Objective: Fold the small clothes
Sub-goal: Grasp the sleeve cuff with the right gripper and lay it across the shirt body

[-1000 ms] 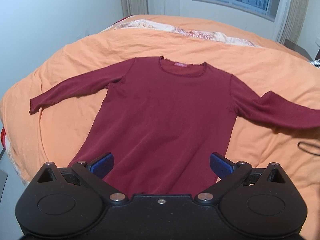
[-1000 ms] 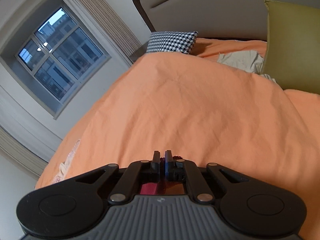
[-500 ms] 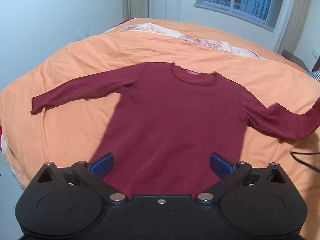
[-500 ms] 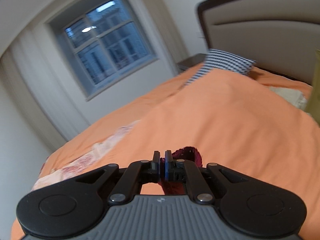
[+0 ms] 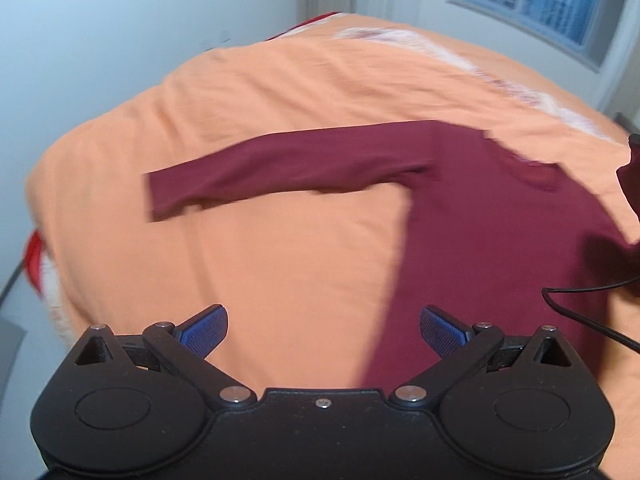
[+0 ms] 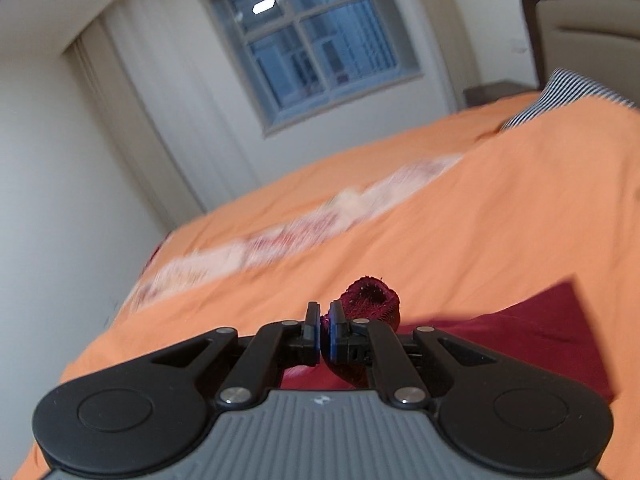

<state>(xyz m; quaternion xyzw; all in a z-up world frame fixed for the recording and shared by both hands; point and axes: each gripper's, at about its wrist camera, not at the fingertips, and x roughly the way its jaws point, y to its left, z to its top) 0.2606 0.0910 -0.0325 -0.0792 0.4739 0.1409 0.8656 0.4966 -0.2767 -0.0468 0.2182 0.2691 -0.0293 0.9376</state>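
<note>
A dark red long-sleeved shirt (image 5: 500,240) lies flat on the orange bedspread (image 5: 260,260). Its left sleeve (image 5: 280,168) stretches out to the left. My left gripper (image 5: 322,328) hovers open above the bedspread beside the shirt's lower left edge, with nothing between its blue pads. The right gripper (image 6: 325,330) is shut on the cuff of the other sleeve (image 6: 370,300), lifted over the shirt's body (image 6: 520,332). That raised sleeve shows at the right edge (image 5: 630,184) of the left wrist view.
A thin black cable (image 5: 580,308) runs across the shirt at the right. A checked pillow (image 6: 560,96) and a headboard (image 6: 580,20) stand at the bed's far end. A floral sheet (image 6: 300,232) shows along the bed's window side, with walls close by.
The left gripper has swung left, so the shirt now sits to the right of its view. The right gripper has carried the sleeve cuff up and inward over the shirt.
</note>
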